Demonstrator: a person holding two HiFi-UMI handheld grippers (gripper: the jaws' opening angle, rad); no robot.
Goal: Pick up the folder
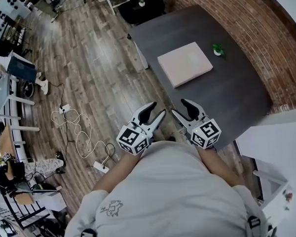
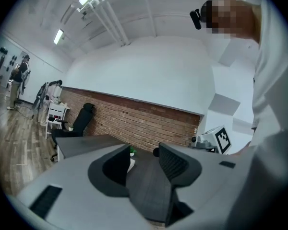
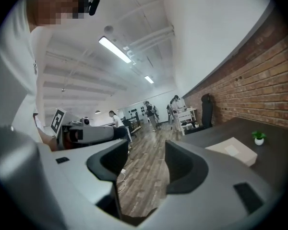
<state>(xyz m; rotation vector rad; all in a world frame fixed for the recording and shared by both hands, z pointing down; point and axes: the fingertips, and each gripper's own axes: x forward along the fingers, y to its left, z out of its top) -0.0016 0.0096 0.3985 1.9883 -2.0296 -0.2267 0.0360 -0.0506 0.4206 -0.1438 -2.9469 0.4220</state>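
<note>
A pale beige folder (image 1: 185, 63) lies flat on the dark grey table (image 1: 237, 93), near its middle; in the right gripper view the folder (image 3: 233, 150) shows at the right. Both grippers are held close to my body at the table's near edge, well short of the folder. My left gripper (image 1: 154, 111) is open with nothing between its jaws; in the left gripper view its jaws (image 2: 144, 163) frame bare table. My right gripper (image 1: 180, 107) is open and empty too; its own view (image 3: 146, 164) looks over the wooden floor.
A small green plant in a white pot (image 1: 217, 49) stands beside the folder, toward the brick wall (image 1: 266, 38). White cables and a power strip (image 1: 79, 132) lie on the wooden floor at the left. A black office chair (image 2: 79, 121) is at the table's far end.
</note>
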